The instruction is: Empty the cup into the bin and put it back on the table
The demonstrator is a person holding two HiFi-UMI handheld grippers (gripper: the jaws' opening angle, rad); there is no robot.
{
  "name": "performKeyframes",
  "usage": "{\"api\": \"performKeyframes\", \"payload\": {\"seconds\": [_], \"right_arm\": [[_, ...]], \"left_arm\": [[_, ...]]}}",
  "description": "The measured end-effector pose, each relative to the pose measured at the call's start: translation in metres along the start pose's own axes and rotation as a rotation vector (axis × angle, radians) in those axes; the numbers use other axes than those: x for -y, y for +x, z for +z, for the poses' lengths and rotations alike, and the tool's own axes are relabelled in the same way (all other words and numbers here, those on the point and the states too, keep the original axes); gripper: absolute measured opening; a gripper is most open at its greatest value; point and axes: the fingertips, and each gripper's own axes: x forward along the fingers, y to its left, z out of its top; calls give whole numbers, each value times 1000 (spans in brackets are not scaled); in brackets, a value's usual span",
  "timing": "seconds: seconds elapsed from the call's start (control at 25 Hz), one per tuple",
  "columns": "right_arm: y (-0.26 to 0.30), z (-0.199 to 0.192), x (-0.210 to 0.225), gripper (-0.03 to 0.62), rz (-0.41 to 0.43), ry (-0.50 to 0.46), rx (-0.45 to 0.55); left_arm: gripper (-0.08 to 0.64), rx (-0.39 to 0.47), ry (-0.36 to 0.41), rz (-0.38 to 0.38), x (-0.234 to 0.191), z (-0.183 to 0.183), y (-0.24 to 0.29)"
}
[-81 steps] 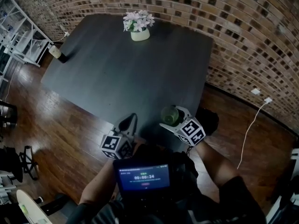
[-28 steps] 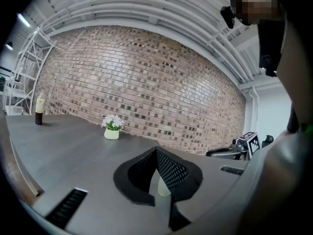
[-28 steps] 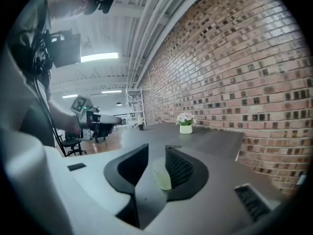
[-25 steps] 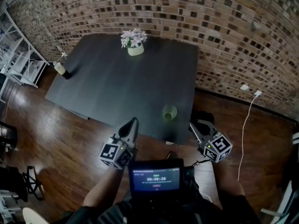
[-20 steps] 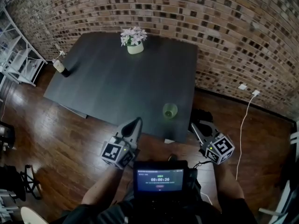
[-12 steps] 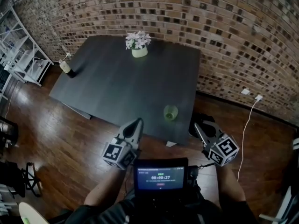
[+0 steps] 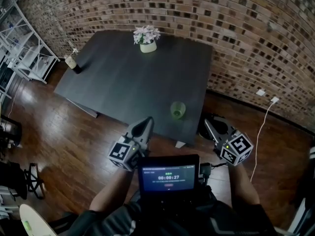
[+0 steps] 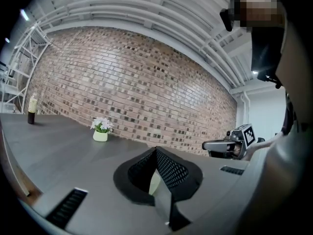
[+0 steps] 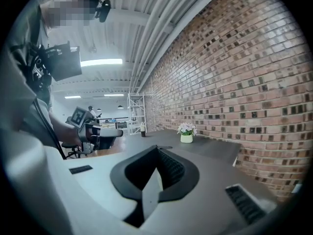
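A translucent green cup point(image 7: 177, 110) stands upright on the dark table point(image 7: 123, 82), close to its near right edge. Nothing holds it. My right gripper point(image 7: 208, 125) hangs off the table to the right of the cup, apart from it, jaws shut and empty point(image 9: 157, 149). My left gripper point(image 7: 146, 122) sits at the table's near edge, left of the cup, jaws also shut with nothing in them point(image 8: 156, 151). A dark bin point(image 7: 220, 127) on the floor by the table corner is partly hidden by the right gripper. Neither gripper view shows the cup.
A white pot of flowers point(image 7: 147, 39) stands at the table's far side, and a bottle point(image 7: 74, 63) at its far left corner. White shelving point(image 7: 24, 48) is at the left, a brick wall behind, and a white cable point(image 7: 266, 117) on the wooden floor at the right.
Three seconds ago the right gripper held the cup over the table's edge. By one second ago the cup stood on the table, released. Since then both grippers have drawn slightly back from it.
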Motion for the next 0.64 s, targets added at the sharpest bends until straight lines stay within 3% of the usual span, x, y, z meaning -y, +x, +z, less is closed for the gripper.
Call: {"api": "performKeyframes", "payload": {"seconds": [0.64], "right_arm": [[2,-11,-3,2,-7,13,-4]], "left_arm": [[3,-4,-8,28,4,-2,-13]]}}
